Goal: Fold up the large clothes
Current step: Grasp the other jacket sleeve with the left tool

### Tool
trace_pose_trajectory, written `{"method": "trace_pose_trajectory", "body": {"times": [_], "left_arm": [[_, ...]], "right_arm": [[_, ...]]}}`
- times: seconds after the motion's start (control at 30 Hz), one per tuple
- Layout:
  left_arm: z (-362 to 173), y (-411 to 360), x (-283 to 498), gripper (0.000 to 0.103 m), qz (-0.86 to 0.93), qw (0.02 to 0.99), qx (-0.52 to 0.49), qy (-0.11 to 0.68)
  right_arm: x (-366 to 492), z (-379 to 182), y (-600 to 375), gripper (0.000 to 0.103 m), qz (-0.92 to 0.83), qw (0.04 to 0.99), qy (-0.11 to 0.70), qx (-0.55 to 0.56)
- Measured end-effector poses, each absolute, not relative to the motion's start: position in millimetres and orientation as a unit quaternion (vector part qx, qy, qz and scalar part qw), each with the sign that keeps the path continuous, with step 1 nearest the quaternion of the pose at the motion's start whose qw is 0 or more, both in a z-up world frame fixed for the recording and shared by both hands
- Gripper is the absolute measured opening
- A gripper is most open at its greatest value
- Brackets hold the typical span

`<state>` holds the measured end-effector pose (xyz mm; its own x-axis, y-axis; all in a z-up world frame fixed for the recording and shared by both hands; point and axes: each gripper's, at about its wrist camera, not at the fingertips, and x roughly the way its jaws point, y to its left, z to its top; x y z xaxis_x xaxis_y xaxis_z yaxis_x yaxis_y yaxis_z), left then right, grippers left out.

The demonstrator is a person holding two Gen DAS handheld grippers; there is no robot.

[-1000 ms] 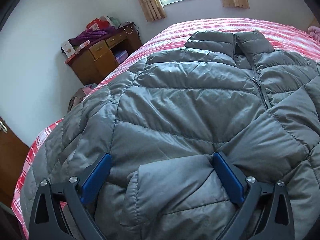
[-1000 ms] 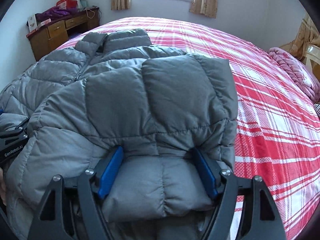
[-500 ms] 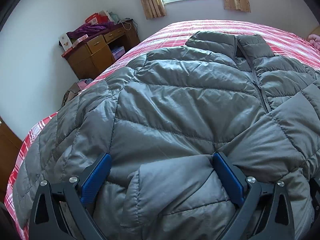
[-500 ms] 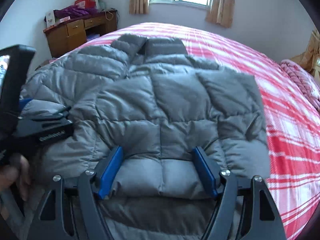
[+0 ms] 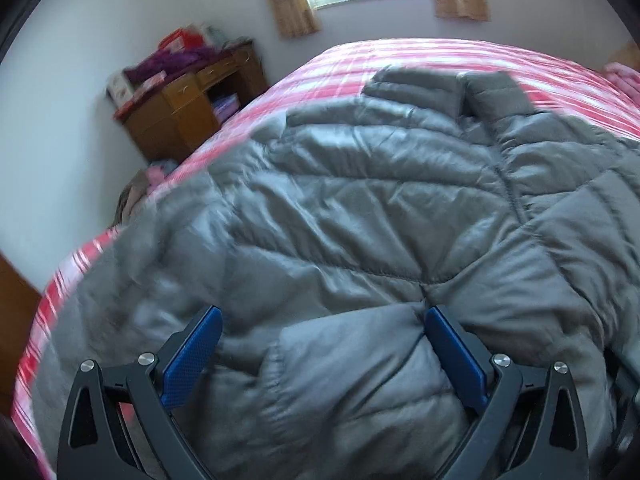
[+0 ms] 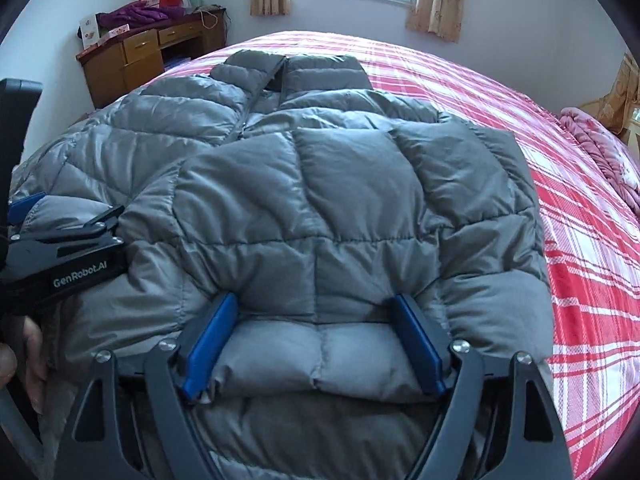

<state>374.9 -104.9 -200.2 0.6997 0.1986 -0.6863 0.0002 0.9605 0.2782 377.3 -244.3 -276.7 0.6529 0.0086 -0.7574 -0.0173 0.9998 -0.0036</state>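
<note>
Grey puffer jacket lies front up on the plaid bed, collar toward the window, hem toward me; long axis runs from bed foot to head, zipper roughly along it. Both sleeves look folded in across the chest. Right tool has just been opening; a puffy bunch of the sleeve sits between its blue pads, which look to be easing off rather than pinching. Left tool stands wide over another bunch; left view is blurred, so I cannot tell whether its pads press. Risk, as I judge it: slick, springy fill could make the laid-over sleeves slide or puff back open on release, and uneven hem grips would skew the next fold.
</note>
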Motion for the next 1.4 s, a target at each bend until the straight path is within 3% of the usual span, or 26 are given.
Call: {"method": "trace_pose_trajectory", "body": {"times": [0.1, 0.17, 0.23, 0.37, 0.53, 0.8, 0.83, 0.9, 0.93, 1.0, 1.2, 1.4], "left_arm": [[-158, -73, 340, 0.102, 0.012, 0.93, 0.119, 0.349], [-141, -37, 316, 0.102, 0.03, 0.936, 0.129, 0.327], [-136, 7, 296, 0.102, 0.065, 0.936, 0.146, 0.314], [-145, 103, 267, 0.102, 0.152, 0.923, 0.139, 0.325], [-175, 217, 234, 0.102, 0.216, 0.894, 0.042, 0.391], [-201, 240, 240, 0.101, 0.138, 0.892, -0.072, 0.424], [-208, 241, 246, 0.099, 0.145, 0.885, -0.073, 0.436], [-213, 246, 250, 0.055, 0.122, 0.888, -0.095, 0.433], [-210, 245, 249, 0.048, 0.118, 0.891, -0.096, 0.427], [-197, 238, 246, 0.018, 0.124, 0.9, -0.067, 0.413], [-114, 206, 237, 0.015, 0.153, 0.937, 0.025, 0.313], [-49, 122, 242, 0.015, 0.106, 0.96, 0.093, 0.24]], "right_arm": [[355, -249, -258, 0.084, -0.005, 0.926, 0.378, -0.011], [330, -229, -269, 0.097, -0.009, 0.939, 0.345, 0.0], [303, -216, -278, 0.097, 0.0, 0.94, 0.34, 0.008], [254, -219, -276, 0.097, 0.001, 0.94, 0.34, -0.01], [209, -232, -263, 0.097, 0.015, 0.944, 0.331, 0.008], [184, -225, -239, 0.097, 0.022, 0.95, 0.311, 0.004], [183, -223, -237, 0.097, 0.022, 0.951, 0.309, 0.002], [179, -219, -236, 0.097, 0.021, 0.953, 0.301, 0.003], [177, -218, -236, 0.097, 0.02, 0.955, 0.297, 0.005], [173, -215, -238, 0.097, 0.017, 0.957, 0.288, 0.011], [167, -215, -263, 0.097, -0.013, 0.963, 0.267, 0.044], [165, -219, -292, 0.097, -0.037, 0.961, 0.262, 0.082]]}}
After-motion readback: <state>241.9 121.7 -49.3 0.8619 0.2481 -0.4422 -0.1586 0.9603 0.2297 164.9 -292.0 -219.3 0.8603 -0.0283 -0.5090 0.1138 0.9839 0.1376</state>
